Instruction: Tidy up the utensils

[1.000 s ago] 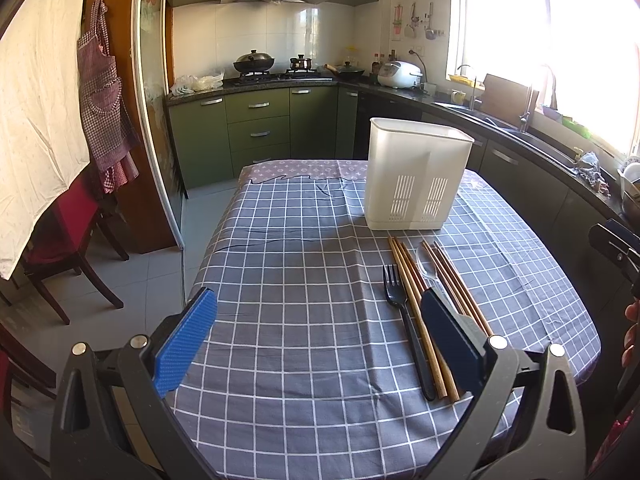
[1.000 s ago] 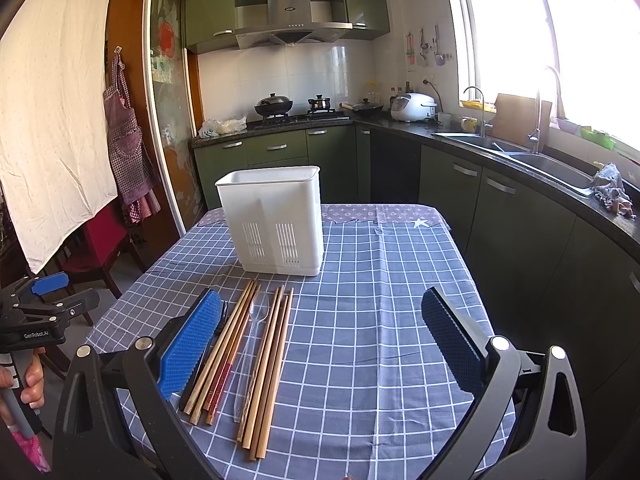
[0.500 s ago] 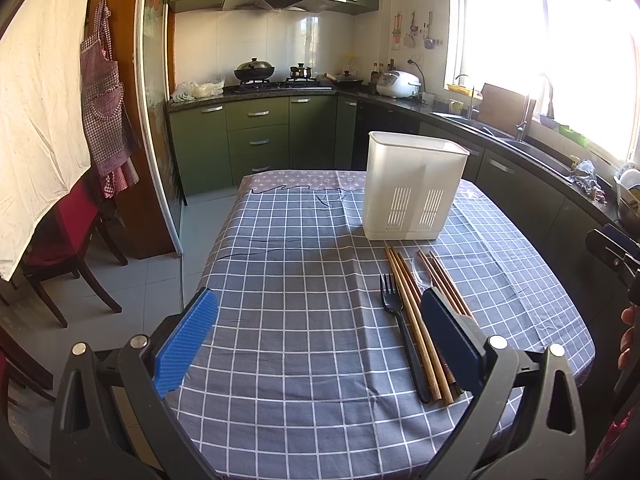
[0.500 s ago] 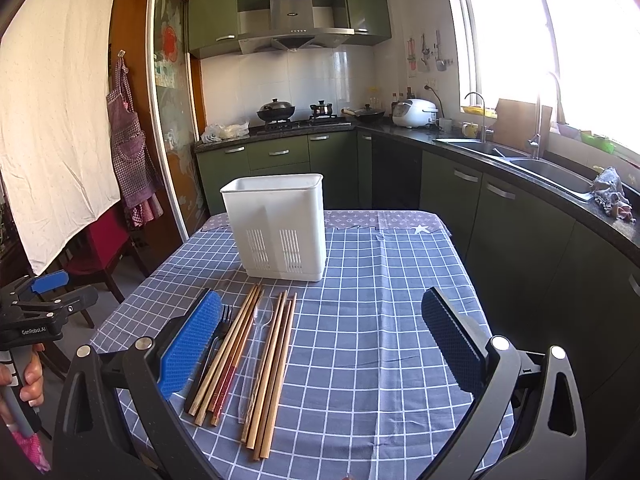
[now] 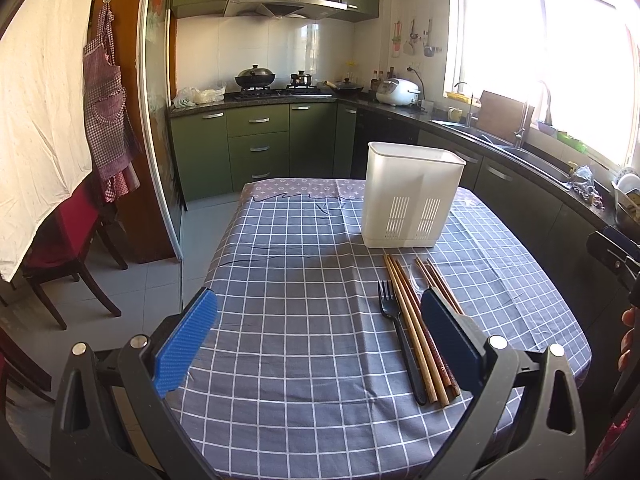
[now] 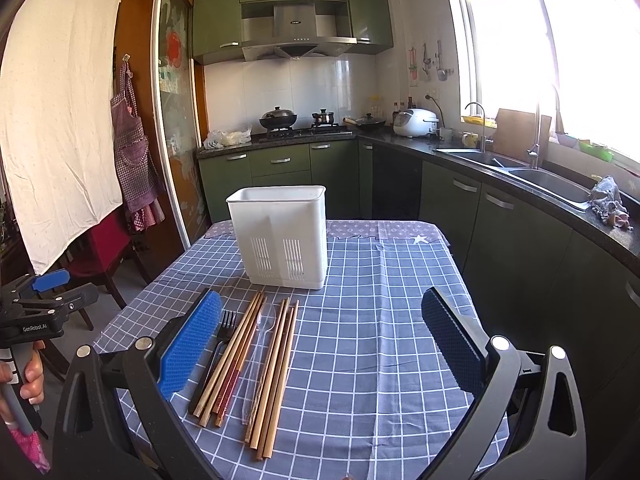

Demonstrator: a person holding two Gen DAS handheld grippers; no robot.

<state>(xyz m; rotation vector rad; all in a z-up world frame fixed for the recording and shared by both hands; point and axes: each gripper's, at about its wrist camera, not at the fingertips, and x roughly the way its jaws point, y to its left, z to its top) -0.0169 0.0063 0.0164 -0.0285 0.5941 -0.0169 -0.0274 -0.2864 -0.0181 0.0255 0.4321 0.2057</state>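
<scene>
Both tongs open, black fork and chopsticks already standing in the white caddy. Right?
Not quite. Both tongs, left and right, are open, but the black fork and chopsticks lie flat on the tablecloth in front of the white caddy; right wrist view shows it.

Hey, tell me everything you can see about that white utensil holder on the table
The white utensil holder is a tall, rectangular, open-topped bin of what looks like translucent plastic. Two panels of vertical drainage slots sit low on its near face, with a vertical crease between them hinting at two compartments. It stands upright on the checked tablecloth, past the chopsticks and fork. Nothing sticks out of its top, and neither gripper touches it.
</scene>
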